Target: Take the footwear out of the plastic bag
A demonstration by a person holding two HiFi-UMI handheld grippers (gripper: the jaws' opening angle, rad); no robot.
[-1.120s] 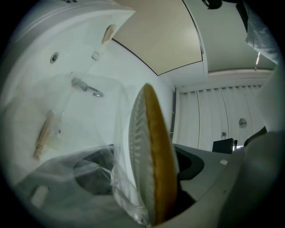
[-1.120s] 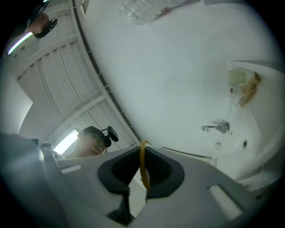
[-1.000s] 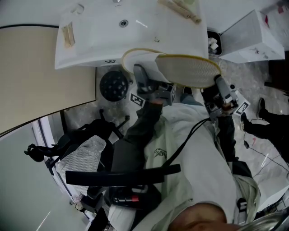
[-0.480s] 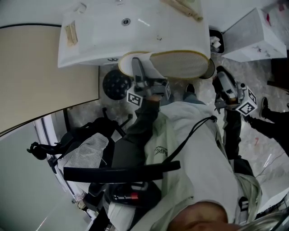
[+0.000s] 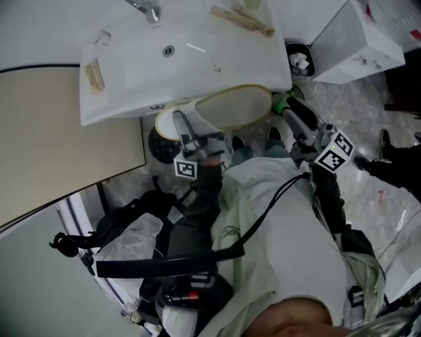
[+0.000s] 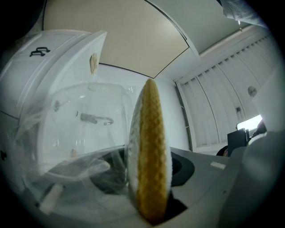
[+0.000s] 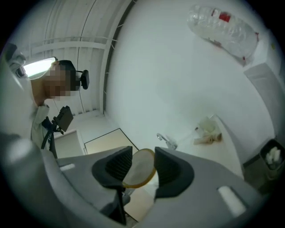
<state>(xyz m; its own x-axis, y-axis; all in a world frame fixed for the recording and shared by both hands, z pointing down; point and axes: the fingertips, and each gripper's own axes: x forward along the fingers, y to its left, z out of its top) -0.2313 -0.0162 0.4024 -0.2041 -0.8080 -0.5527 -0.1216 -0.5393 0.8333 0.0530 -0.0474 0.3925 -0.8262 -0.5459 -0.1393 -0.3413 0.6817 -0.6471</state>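
A white slipper with a yellow-edged sole (image 5: 227,108) hangs below the basin's front edge. My left gripper (image 5: 187,135) is shut on its heel end, its jaws having just closed there. In the left gripper view the slipper (image 6: 150,142) stands edge-on between the jaws of this gripper (image 6: 151,198), and the clear plastic bag (image 6: 67,164) drapes over the left jaw. My right gripper (image 5: 289,112) sits just off the toe end. It is open, its jaws having just been opening. In its own view, the right gripper (image 7: 142,161) grips nothing, and the slipper (image 7: 139,174) shows beyond the gap.
The white washbasin (image 5: 131,59) with its tap (image 5: 146,9) and some wooden items (image 5: 243,20) is straight ahead. A beige countertop (image 5: 59,138) lies to the left. At the right stand a small bin (image 5: 299,60) and a white box (image 5: 358,36). A dark bag (image 5: 125,224) lies below.
The slipper and my left gripper have sunk and shifted left under the basin's edge. My right gripper has come off the toe end, rolled over and opened.
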